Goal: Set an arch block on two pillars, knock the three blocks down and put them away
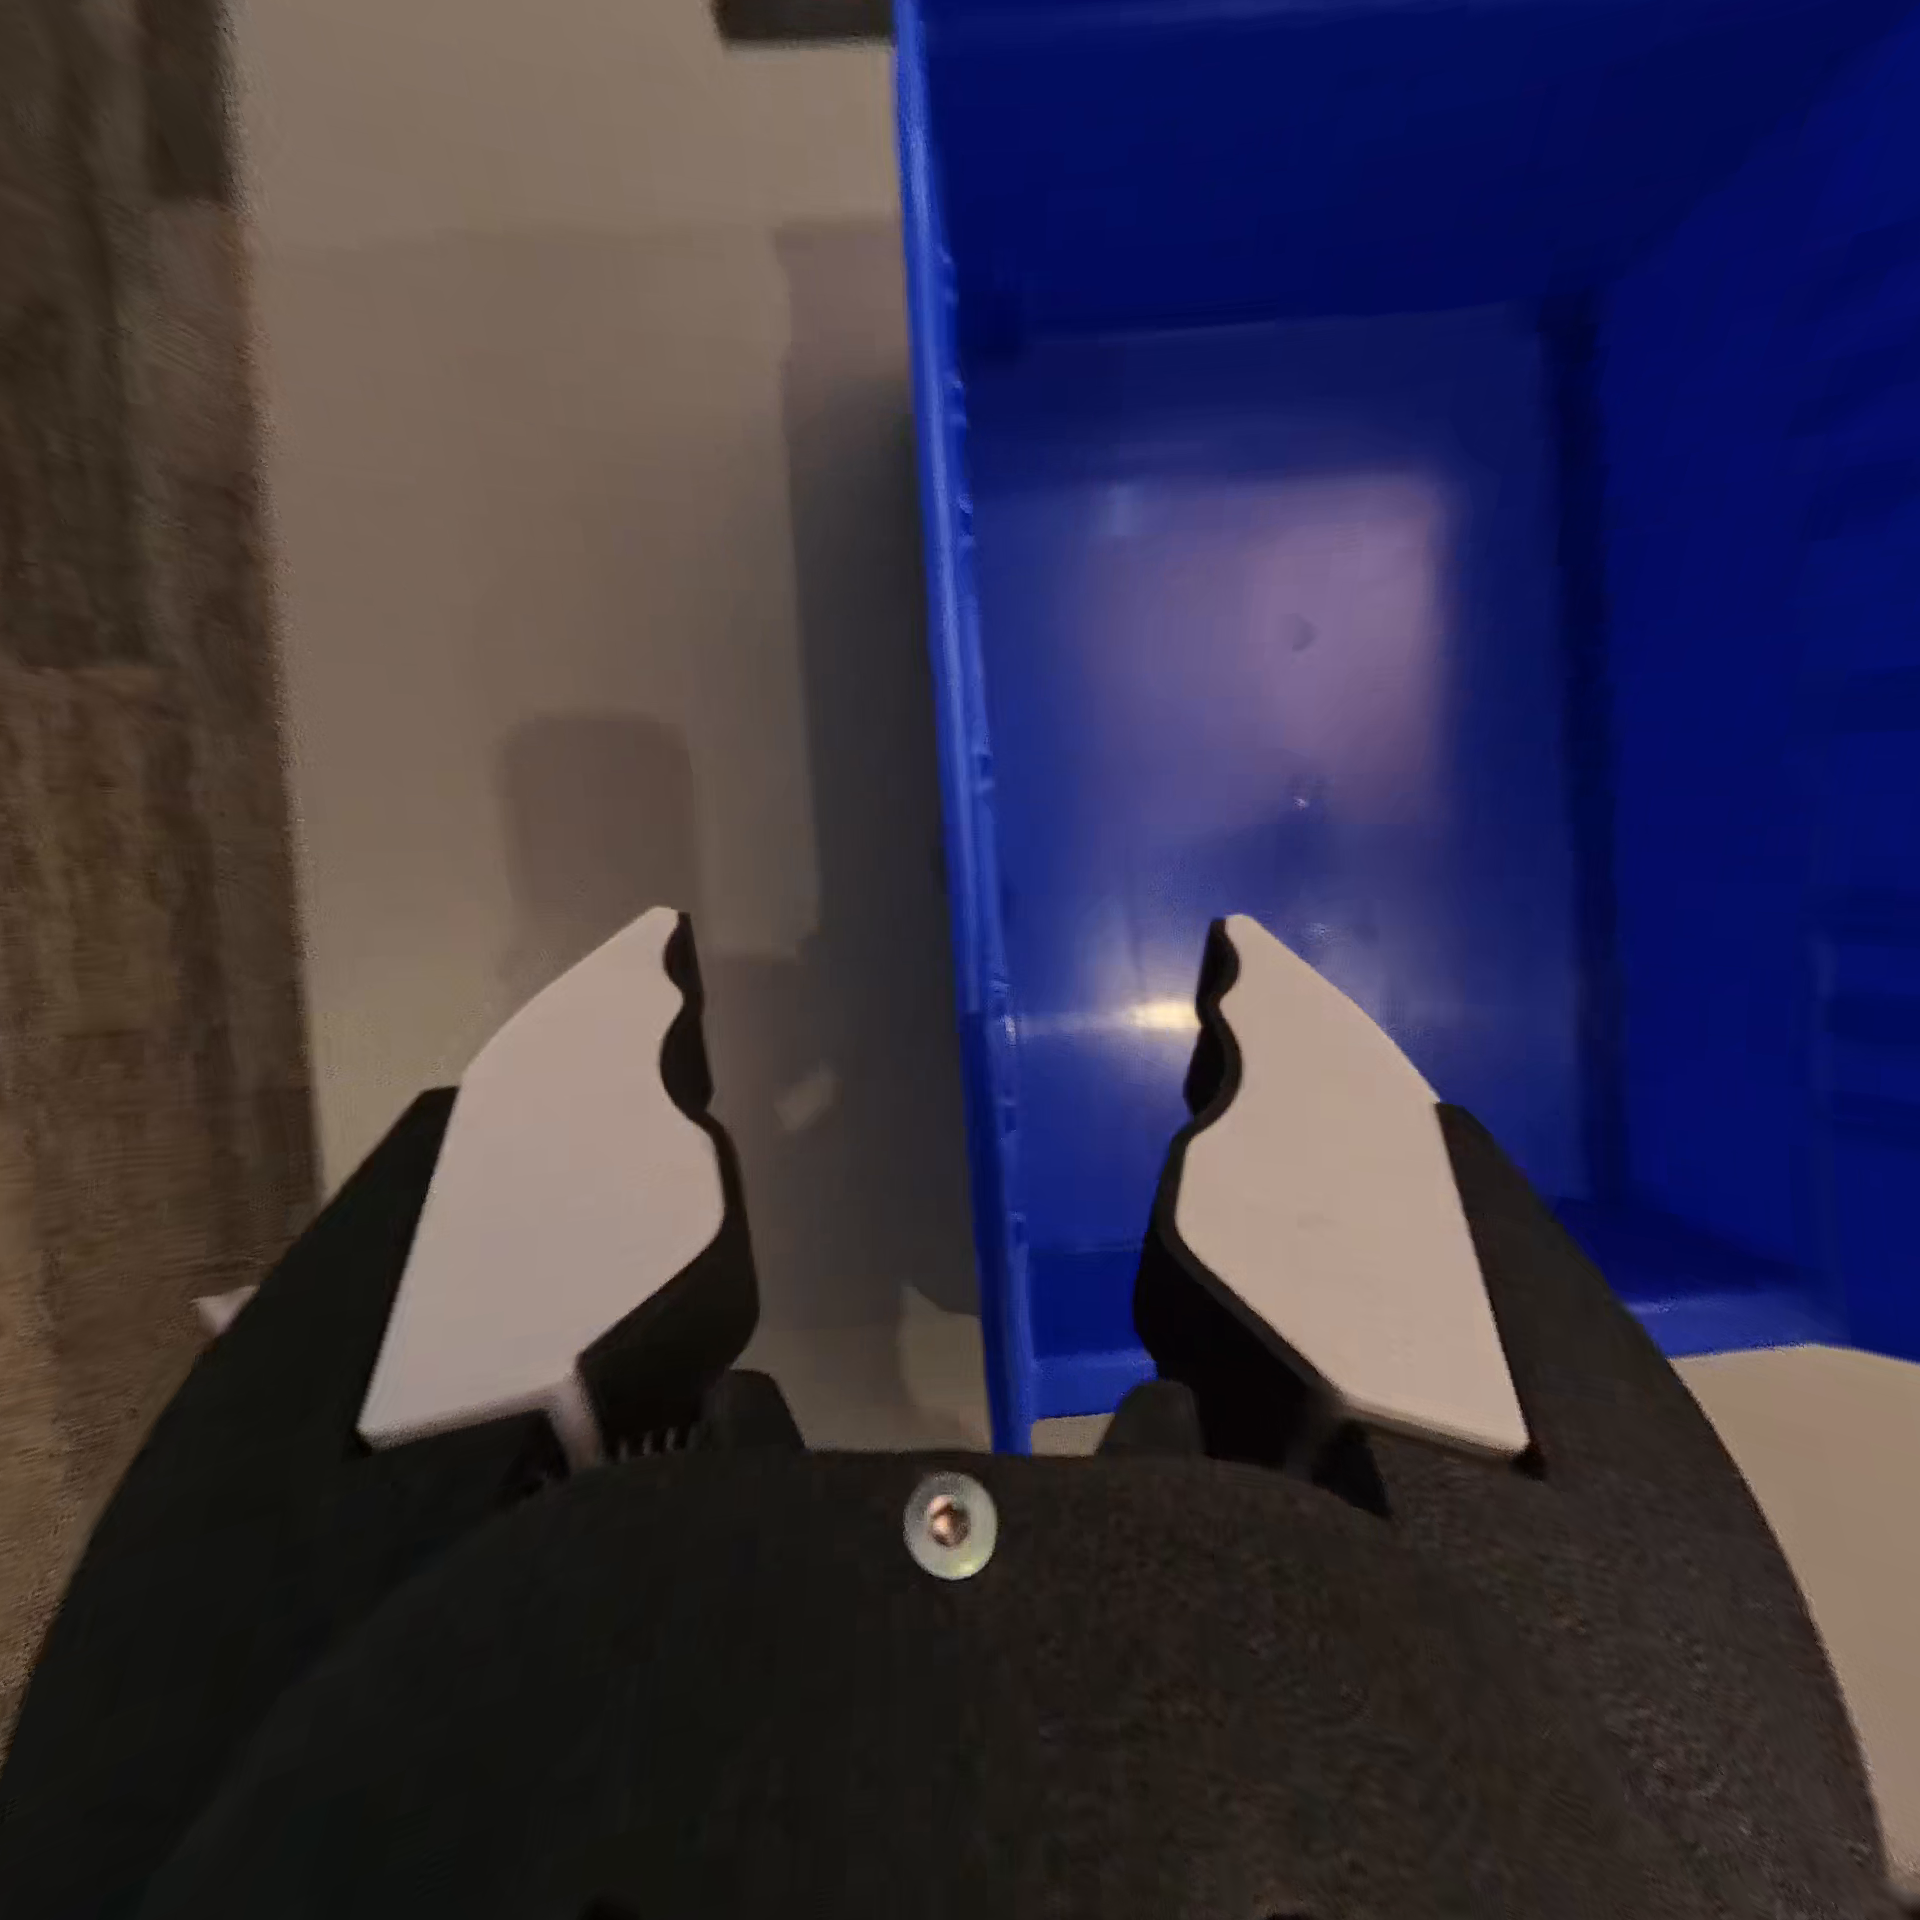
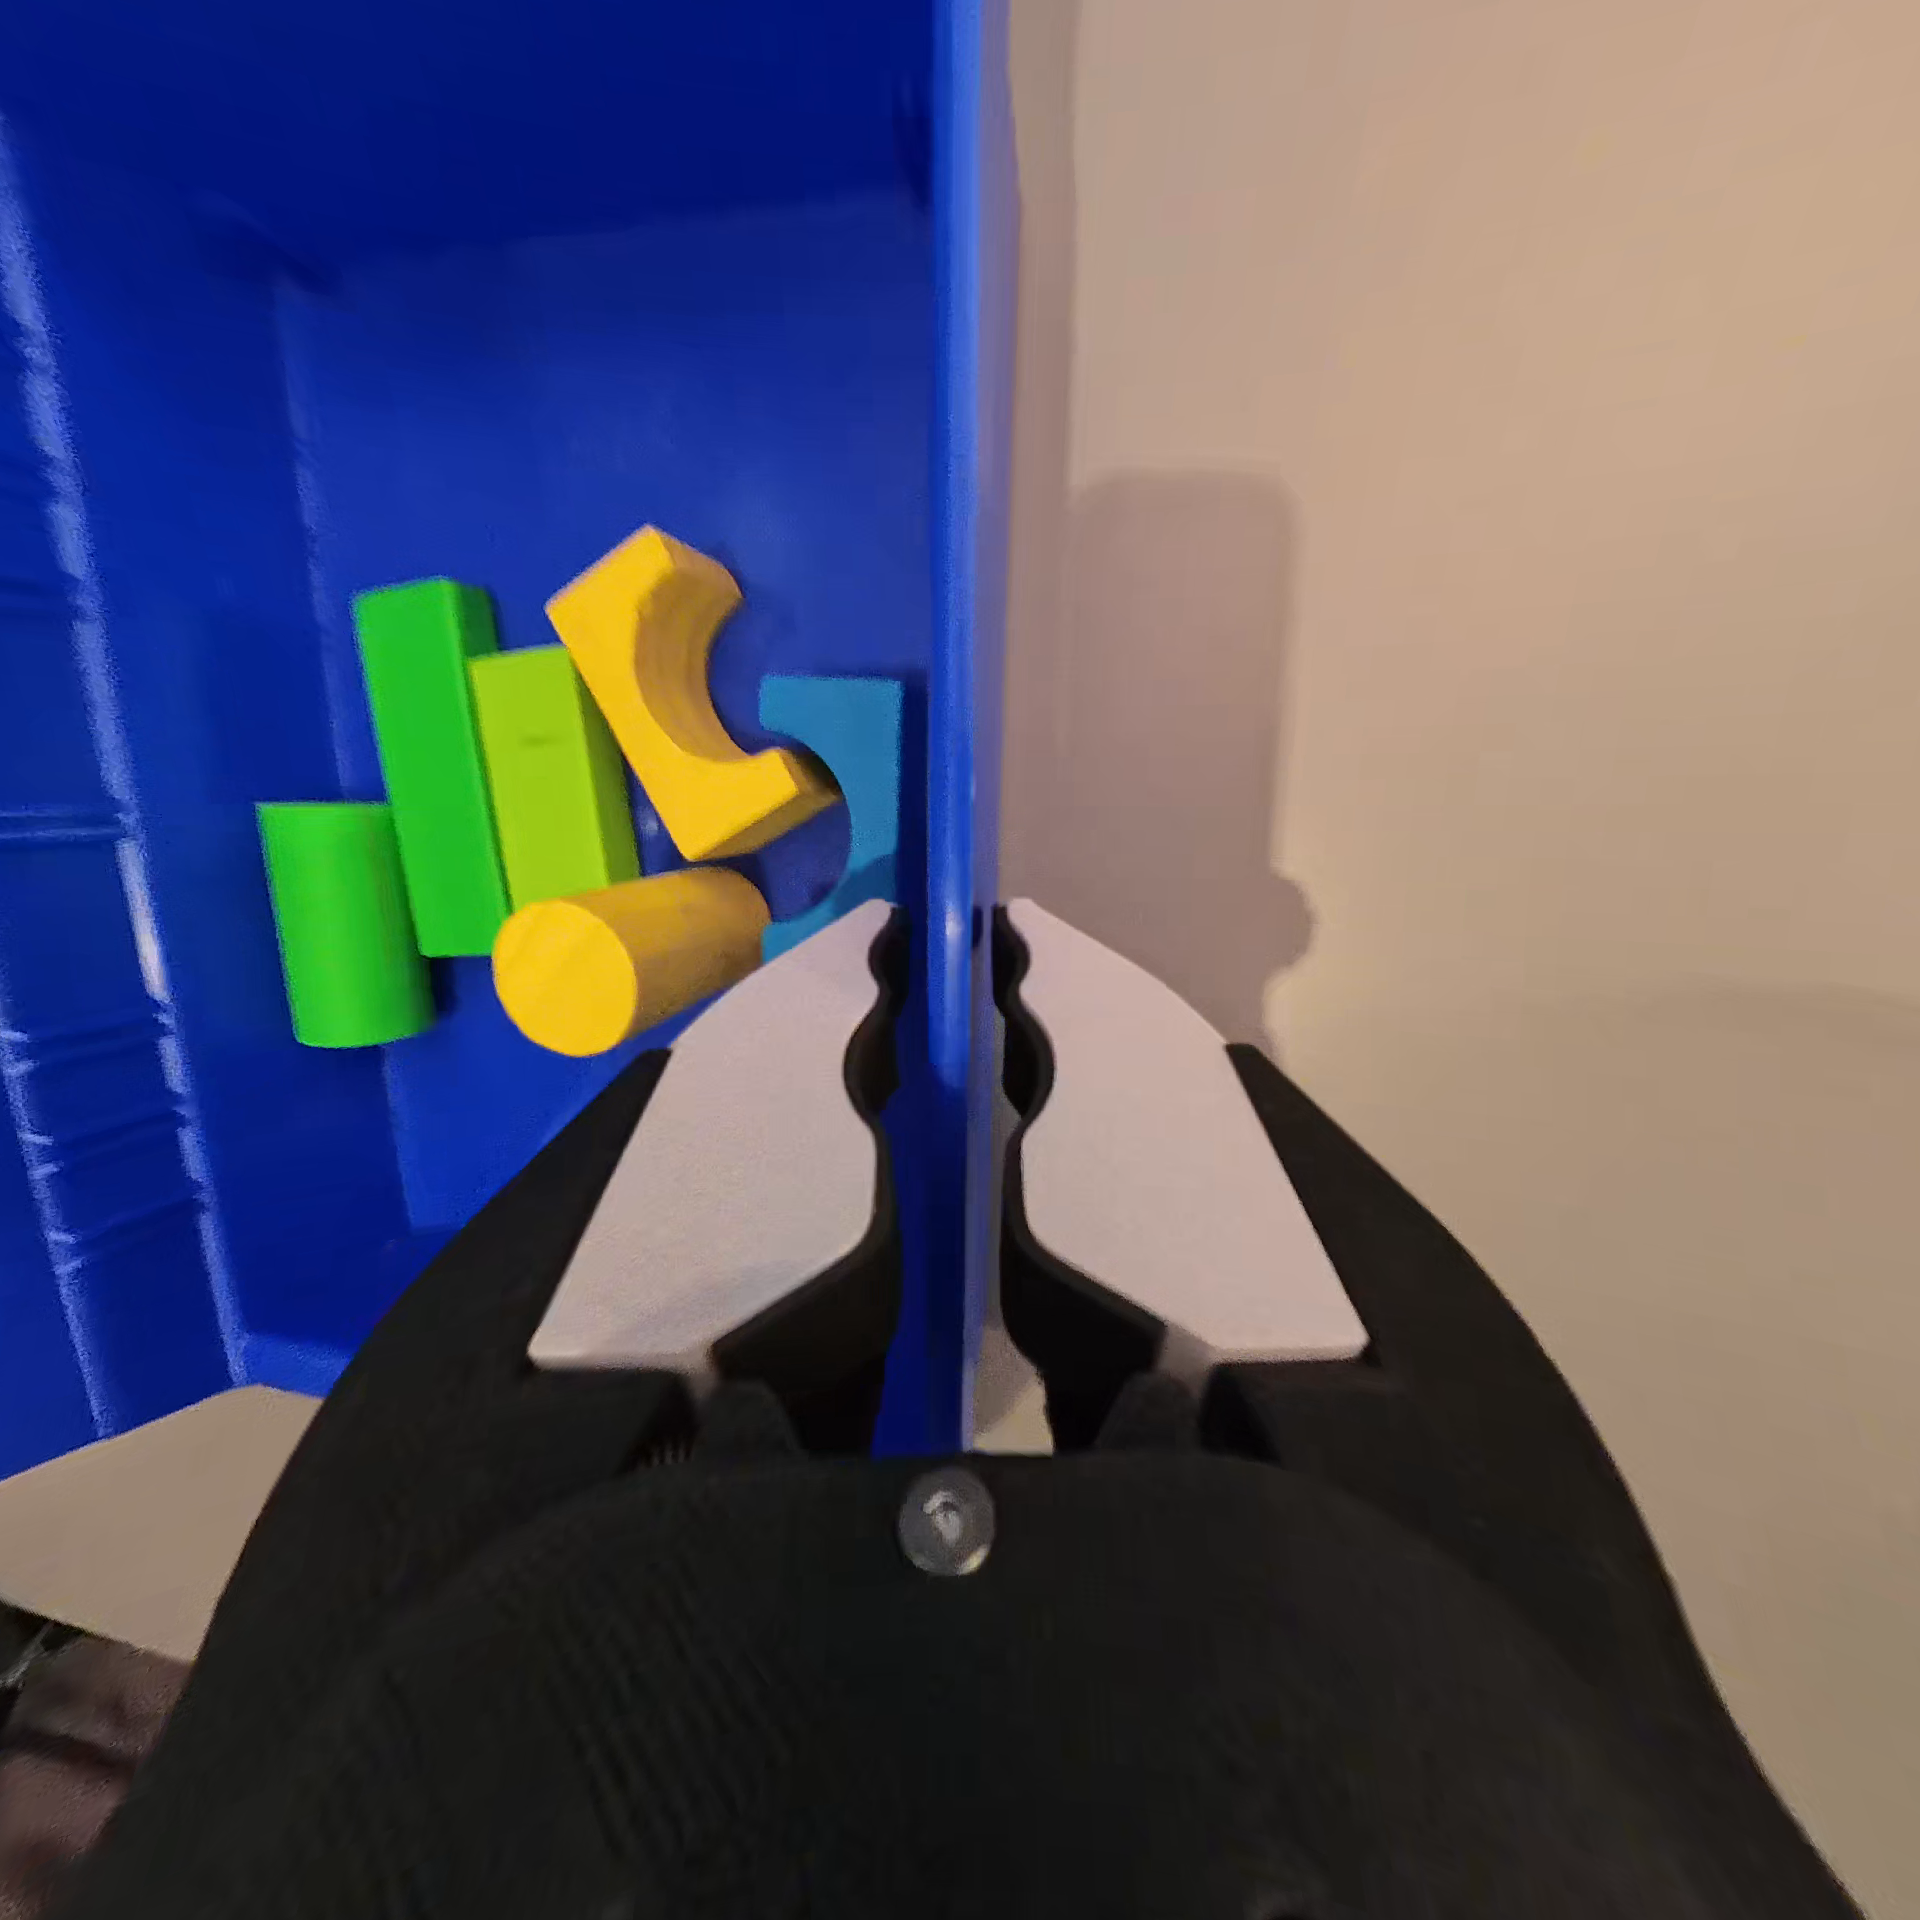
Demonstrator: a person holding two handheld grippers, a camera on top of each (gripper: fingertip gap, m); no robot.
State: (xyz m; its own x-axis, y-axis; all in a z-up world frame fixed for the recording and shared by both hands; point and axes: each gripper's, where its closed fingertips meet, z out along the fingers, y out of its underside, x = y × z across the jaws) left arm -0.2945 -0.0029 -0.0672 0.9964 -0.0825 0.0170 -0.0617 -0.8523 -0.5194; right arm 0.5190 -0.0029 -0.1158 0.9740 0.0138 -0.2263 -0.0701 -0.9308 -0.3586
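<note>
Left gripper (image 1: 951,925): jaws wide, empty, straddling bin's left wall.
Right gripper (image 2: 945,914): clamped on blue bin (image 2: 951,520) right wall.
Yellow arch (image 2: 681,691): lying in bin among green blocks (image 2: 436,769), yellow cylinder (image 2: 623,961).
Risk: one-sided grip may tip the bin, spilling blocks.

The bin (image 2: 951,520) was bright blue, plain. In it lay a yellow arch block (image 2: 675,707), a yellow cylinder (image 2: 613,961), a teal-blue arch block (image 2: 842,748), two green bars (image 2: 431,758), one paler lime (image 2: 545,769), and a green cylinder (image 2: 343,920). The table (image 2: 1507,520) was plain beige. Both grippers (image 1: 951,925) (image 2: 948,909) were black with pale grey plates.
</note>
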